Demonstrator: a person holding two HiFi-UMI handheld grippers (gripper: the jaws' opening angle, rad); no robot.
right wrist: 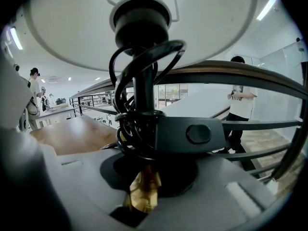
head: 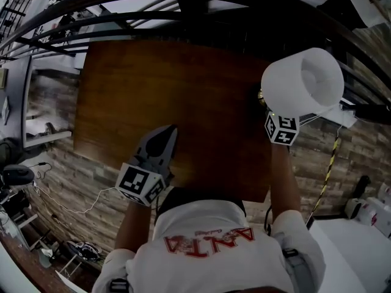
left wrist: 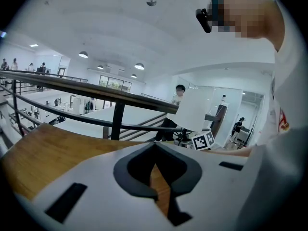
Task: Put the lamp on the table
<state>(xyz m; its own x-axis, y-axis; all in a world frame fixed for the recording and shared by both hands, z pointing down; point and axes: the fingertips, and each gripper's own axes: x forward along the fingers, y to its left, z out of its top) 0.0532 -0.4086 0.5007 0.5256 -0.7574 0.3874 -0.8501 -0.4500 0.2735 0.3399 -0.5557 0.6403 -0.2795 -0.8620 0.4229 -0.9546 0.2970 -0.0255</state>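
The lamp [head: 305, 81] has a white drum shade, a brass stem and a black cord coiled round the stem. It hangs over the right edge of the brown wooden table [head: 171, 84]. My right gripper [head: 272, 112] is shut on the lamp's brass stem [right wrist: 142, 196], under the shade [right wrist: 139, 28]. The cord's switch [right wrist: 199, 134] lies across the jaws. My left gripper [head: 168, 133] hovers over the table's near edge, shut and holding nothing. In the left gripper view its jaws [left wrist: 155, 146] meet above the wood, with the shade [left wrist: 192, 107] to the right.
A black metal railing [head: 183, 5] curves round the far side of the table. Brick-patterned floor shows left and right, with loose cables [head: 67, 206] at the left and a yellow-black striped pole [head: 330, 163] at the right. People stand far off in both gripper views.
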